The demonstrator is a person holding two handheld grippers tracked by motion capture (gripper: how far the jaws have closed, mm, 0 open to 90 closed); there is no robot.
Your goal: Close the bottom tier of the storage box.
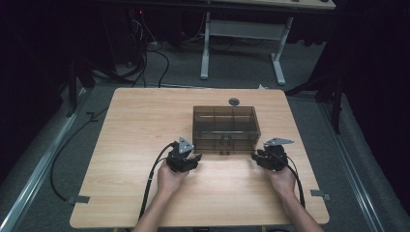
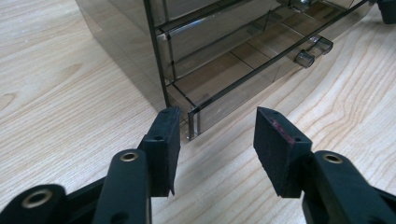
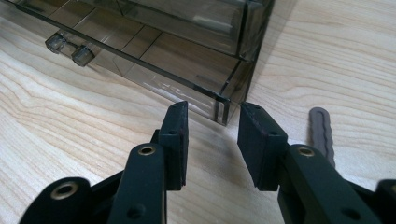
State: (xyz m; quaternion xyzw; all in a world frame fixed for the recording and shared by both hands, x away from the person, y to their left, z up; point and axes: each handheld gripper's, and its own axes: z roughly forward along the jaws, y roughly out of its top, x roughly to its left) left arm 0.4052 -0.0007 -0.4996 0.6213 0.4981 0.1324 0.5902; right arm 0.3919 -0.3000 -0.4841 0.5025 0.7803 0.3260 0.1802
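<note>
A smoky see-through drawer cabinet [image 1: 226, 126] stands in the middle of the wooden table [image 1: 135, 121]. Its bottom drawer [image 2: 224, 79] sticks out a little toward me and has two clear knobs [image 2: 314, 51] on its front. My left gripper [image 1: 195, 158] sits at the drawer's front left corner. In the left gripper view, my left gripper [image 2: 217, 135] is open and that corner [image 2: 194, 123] lies between the jaws, close to the left one. My right gripper [image 1: 256, 157] is at the front right corner. In the right gripper view, my right gripper [image 3: 212, 135] is open, with the corner [image 3: 223, 112] just beyond the tips.
A small grey disc [image 1: 234, 101] lies on the table behind the cabinet. A grey ridged strip [image 3: 321, 133] lies on the wood just right of my right gripper's jaw. A cable [image 1: 152, 179] trails from each gripper toward the table's near edge. White desk legs [image 1: 205, 48] stand on the floor beyond.
</note>
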